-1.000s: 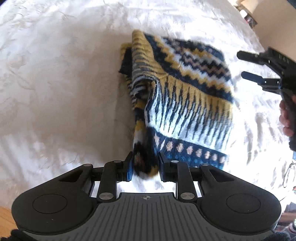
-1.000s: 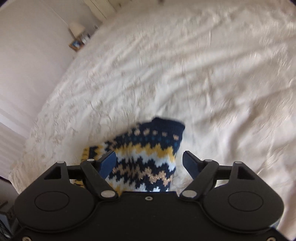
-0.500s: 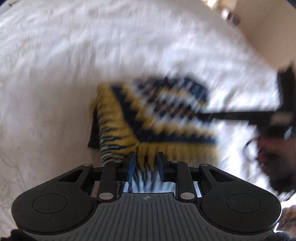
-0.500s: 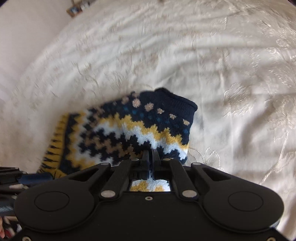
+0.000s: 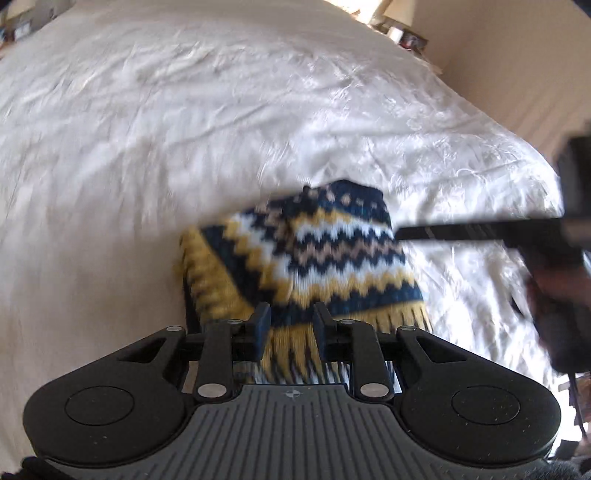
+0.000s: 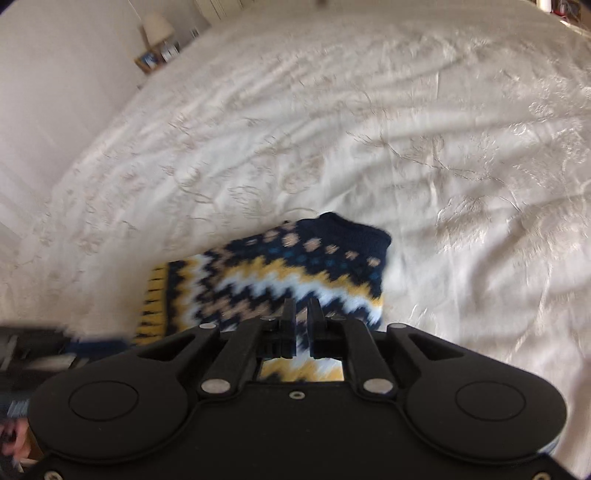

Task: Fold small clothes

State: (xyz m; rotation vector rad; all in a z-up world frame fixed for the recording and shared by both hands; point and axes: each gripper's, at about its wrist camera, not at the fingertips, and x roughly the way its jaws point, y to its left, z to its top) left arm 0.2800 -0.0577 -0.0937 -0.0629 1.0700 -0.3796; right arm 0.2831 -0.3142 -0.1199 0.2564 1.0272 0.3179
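A small knitted sweater (image 5: 314,254) with navy, yellow, white and tan zigzag bands lies folded on a white bedspread (image 5: 147,129). My left gripper (image 5: 291,325) is shut on its near yellow-striped edge. My right gripper (image 6: 302,314) is shut on the sweater's (image 6: 280,273) near edge. In the left wrist view the right gripper (image 5: 480,230) reaches in from the right and touches the sweater's right side. In the right wrist view the left gripper (image 6: 55,343) shows blurred at the left edge.
The embroidered white bedspread (image 6: 369,129) fills both views. A small bedside shelf with a lamp (image 6: 157,40) stands by the wall at the far left in the right wrist view. Cluttered items (image 5: 402,35) sit at the bed's far corner.
My right gripper went from open above the sweater to shut on its edge. My left gripper kept its hold and carried its edge over, so the sweater now lies more compact.
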